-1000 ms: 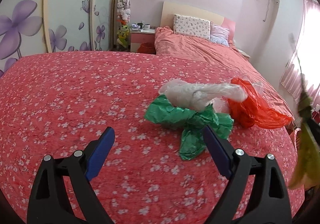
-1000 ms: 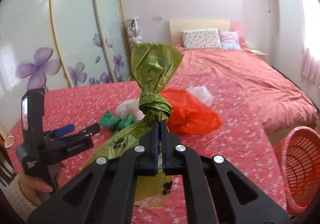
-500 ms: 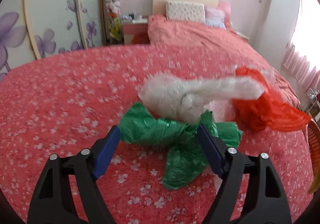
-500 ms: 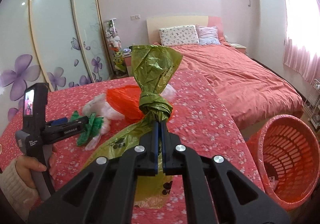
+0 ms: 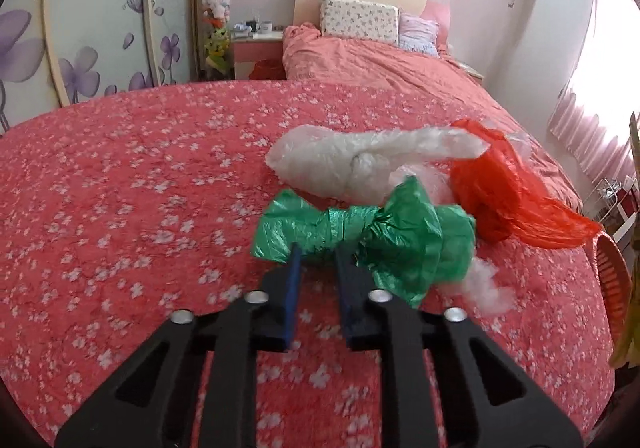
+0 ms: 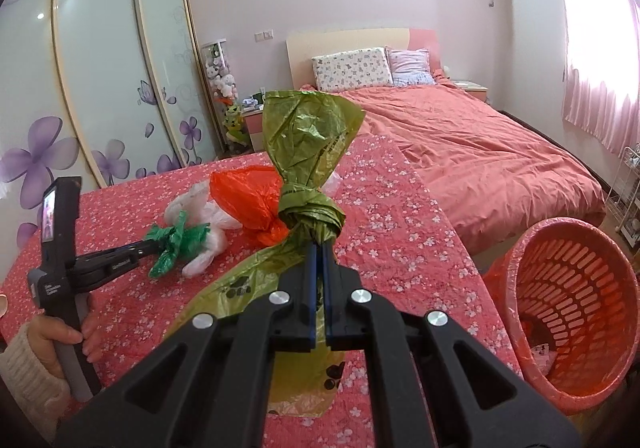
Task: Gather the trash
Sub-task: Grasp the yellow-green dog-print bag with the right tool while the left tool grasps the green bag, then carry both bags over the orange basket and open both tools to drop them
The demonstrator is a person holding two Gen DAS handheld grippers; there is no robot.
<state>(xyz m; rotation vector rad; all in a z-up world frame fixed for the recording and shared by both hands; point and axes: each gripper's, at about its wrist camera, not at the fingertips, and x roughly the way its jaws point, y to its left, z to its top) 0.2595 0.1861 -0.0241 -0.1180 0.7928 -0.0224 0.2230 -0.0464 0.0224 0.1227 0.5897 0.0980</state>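
Grippers both clamped: left gripper [image 5: 316,254] on green bag [image 5: 360,236], right gripper [image 6: 319,248] on olive bag [image 6: 308,151].

Floral pillow [image 5: 359,20] beside striped pillow [image 5: 418,35]

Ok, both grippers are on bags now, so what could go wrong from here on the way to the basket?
1. The left gripper pinches only the thin knotted waist of the green bag; the slick film might slip out when lifted.
2. The white bag and orange bag touch the green one and could be dragged along.
3. The right gripper grips the olive bag below its knot; the hanging body could snag the orange basket rim.
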